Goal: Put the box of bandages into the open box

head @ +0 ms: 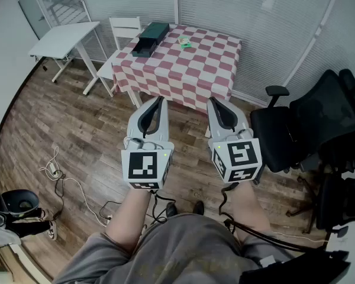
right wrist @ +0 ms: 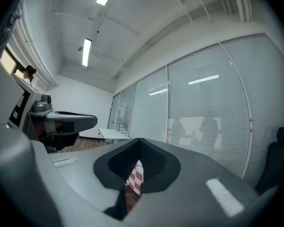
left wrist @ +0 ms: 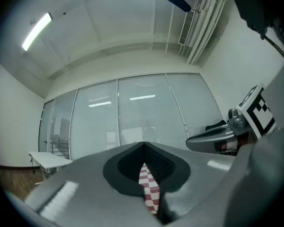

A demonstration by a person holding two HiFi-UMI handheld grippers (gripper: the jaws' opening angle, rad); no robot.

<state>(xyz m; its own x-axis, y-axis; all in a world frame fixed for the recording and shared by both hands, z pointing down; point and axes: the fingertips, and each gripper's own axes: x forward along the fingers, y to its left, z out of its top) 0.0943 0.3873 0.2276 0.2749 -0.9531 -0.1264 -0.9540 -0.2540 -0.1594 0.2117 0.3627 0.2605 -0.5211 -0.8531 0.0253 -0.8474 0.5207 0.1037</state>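
Wood-floor office w/ blind-covered glass walls.

Head view: red-checked table well ahead of both grippers, far beyond reach. On it, small green-white bandage box, ahead and slightly left of right gripper. Dark open box ahead of left gripper, near table's far-left corner. Boxes apart; bandage box not yet touched. White folding table and white chair off to left of left gripper. Black office chair just right of right gripper. Grippers side by side, about level, aimed at table. Prob. a carry pose for walking up, w/ nothing to grip yet.

Left gripper view: jaws pressed together, empty. Only a sliver of checked cloth visible through slit btw pads. Right gripper alongside at right edge.

Right gripper view: jaws closed too, nothing held. Same checked sliver past tips, so aimed at table. Left gripper at left edge.

Next, by judgement: approach first, then jaws opened over bandage box.
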